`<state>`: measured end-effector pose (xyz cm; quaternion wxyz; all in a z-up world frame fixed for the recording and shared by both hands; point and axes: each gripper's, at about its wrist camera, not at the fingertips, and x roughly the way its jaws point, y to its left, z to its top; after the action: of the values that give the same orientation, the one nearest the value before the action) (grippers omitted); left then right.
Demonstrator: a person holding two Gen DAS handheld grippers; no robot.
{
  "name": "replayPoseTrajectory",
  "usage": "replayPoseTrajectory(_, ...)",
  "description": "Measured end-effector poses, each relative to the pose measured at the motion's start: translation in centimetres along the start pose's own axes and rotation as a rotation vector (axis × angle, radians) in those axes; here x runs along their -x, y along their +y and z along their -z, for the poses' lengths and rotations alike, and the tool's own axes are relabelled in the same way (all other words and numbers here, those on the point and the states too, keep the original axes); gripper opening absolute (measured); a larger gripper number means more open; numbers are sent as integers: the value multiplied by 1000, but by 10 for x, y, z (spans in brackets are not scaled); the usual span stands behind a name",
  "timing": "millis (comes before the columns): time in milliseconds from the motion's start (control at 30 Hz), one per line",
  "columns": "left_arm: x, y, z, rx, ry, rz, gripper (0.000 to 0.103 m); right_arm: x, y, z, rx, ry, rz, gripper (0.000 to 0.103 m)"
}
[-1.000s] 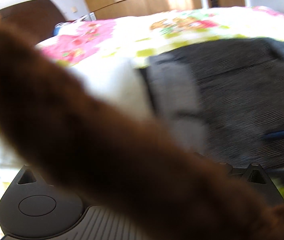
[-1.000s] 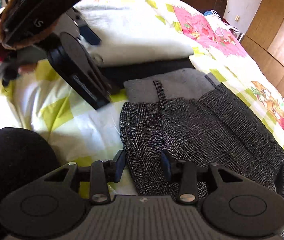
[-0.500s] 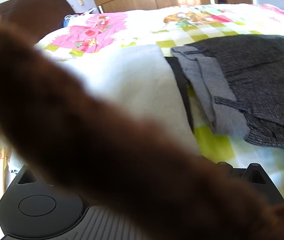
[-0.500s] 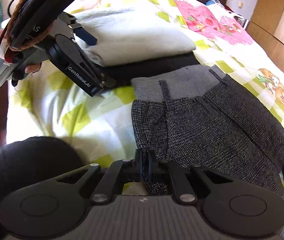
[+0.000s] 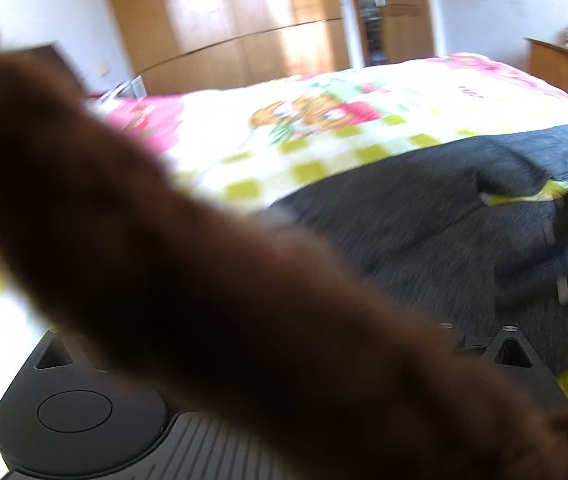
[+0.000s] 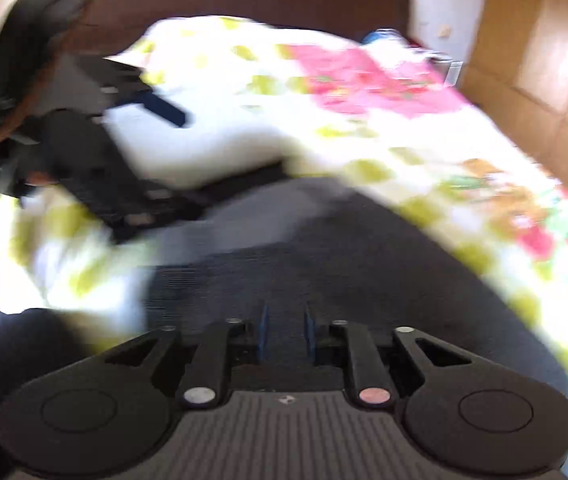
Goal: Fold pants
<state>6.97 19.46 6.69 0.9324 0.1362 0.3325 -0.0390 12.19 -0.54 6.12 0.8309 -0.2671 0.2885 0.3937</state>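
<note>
The dark grey, speckled woven pants (image 6: pixel 324 248) lie spread on the bed with the white, lime-checked and pink-flowered cover (image 6: pixel 384 132), directly ahead of and beneath the right gripper (image 6: pixel 286 334). That gripper's two blue-padded fingers (image 6: pixel 263 332) stand a little apart with the cloth showing in the gap between them. The blur makes it hard to say whether any fabric is pinched, but the jaws look parted, not closed on it. It sits low over the near edge of the pants.

The left gripper (image 6: pixel 156 204) shows in the right wrist view as a black body up and to the left of the right one, reaching toward the lighter grey waistband (image 6: pixel 244 216). Its own camera is largely blocked by a blurred brown furry band (image 5: pixel 204 280), so I cannot tell how its jaws stand.

Beyond the waistband, a folded white cloth (image 6: pixel 204 144) rests on a folded black one (image 6: pixel 252 178).

Judging by the flat garment, the fold is only being set up: both tools are finding their holds. Next, each gripper needs a firm pinch on an edge, then a level, matched lift across so the halves meet without bunching.
</note>
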Motion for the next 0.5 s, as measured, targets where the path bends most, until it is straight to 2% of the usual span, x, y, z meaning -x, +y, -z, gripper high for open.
replayPoseTrajectory(67,-23,-2,-19,-40,-8,21,103,-16,-51,-4,-32,19,49,39)
replayPoseTrajectory(100,-38,1,-29,-47,-4,39,103,-27,-75,-5,-44,32,45,40)
replayPoseTrajectory(233,-100,24,-65,-27,40,89,103,-82,-148,-7,-23,115,76,42)
replayPoseTrajectory(367,-168,42,-85,-33,139,141,101,-128,-189,-1,46,213,71,46)
replayPoseTrajectory(433,-195,44,-91,-69,175,147,100,-143,-202,3,38,278,15,48)
replayPoseTrajectory(500,-216,50,-96,-54,209,178,99,-149,-204,4,60,288,-13,49)
